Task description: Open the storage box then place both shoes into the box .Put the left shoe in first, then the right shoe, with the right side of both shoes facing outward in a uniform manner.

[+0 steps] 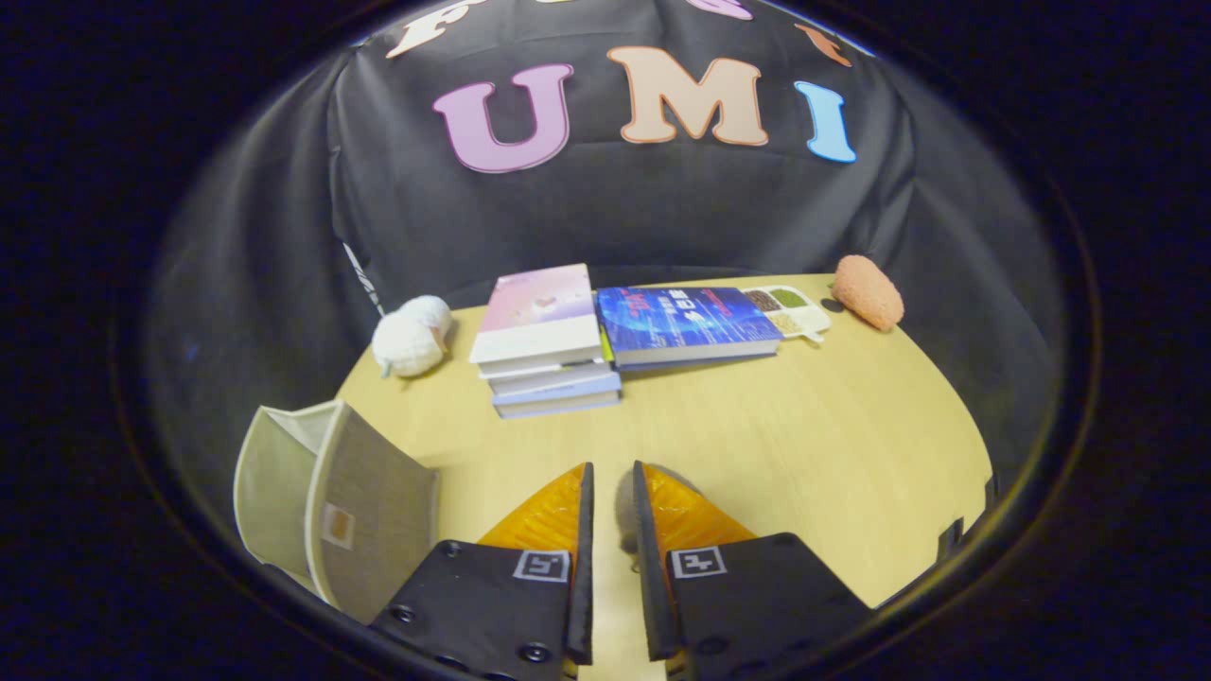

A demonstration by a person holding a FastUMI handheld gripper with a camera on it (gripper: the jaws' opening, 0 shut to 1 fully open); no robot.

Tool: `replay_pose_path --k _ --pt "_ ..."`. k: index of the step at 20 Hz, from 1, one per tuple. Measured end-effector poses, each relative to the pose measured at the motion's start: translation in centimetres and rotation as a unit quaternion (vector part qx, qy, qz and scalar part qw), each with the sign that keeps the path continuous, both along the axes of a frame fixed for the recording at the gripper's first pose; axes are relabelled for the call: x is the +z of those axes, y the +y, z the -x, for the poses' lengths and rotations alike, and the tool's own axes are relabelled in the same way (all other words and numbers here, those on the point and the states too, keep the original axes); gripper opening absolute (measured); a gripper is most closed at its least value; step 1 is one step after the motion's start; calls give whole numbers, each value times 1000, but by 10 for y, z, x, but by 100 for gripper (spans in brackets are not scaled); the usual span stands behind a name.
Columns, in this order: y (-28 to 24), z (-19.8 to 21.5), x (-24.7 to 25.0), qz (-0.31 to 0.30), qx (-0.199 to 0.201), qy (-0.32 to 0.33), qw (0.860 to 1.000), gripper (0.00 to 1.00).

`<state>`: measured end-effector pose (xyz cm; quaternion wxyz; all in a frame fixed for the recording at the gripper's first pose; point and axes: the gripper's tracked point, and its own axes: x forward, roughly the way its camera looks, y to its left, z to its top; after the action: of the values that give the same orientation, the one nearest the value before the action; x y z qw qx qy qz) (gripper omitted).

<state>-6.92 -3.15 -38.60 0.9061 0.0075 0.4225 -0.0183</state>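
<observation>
A: Starting at the left, the storage box (322, 501) sits on the bench (804, 445) just beside the tongs (610, 492), its flap standing open. It looks like light fabric, so it may slide or buckle if pushed; I'd take the flap by its edge.

B: And the tongs?

A: Nearly closed, a narrow gap, gripping nothing. Something greyish lies just past the fingers; I cannot tell if it is a shoe.

B: Further along?

A: A white plush (412, 336), stacked books (549, 340), a blue book (686, 324), an orange plush (868, 291).
</observation>
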Motion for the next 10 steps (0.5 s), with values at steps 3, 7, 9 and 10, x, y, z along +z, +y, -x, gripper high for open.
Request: replay_pose_path --k 3,7,9,10 --pt "-26 16 -17 13 -13 14 1000 25" --pt "-53 39 -33 25 -24 36 999 25" --pt "-62 48 -40 23 -30 47 998 25" --pt "-66 53 -43 21 -32 53 998 25"
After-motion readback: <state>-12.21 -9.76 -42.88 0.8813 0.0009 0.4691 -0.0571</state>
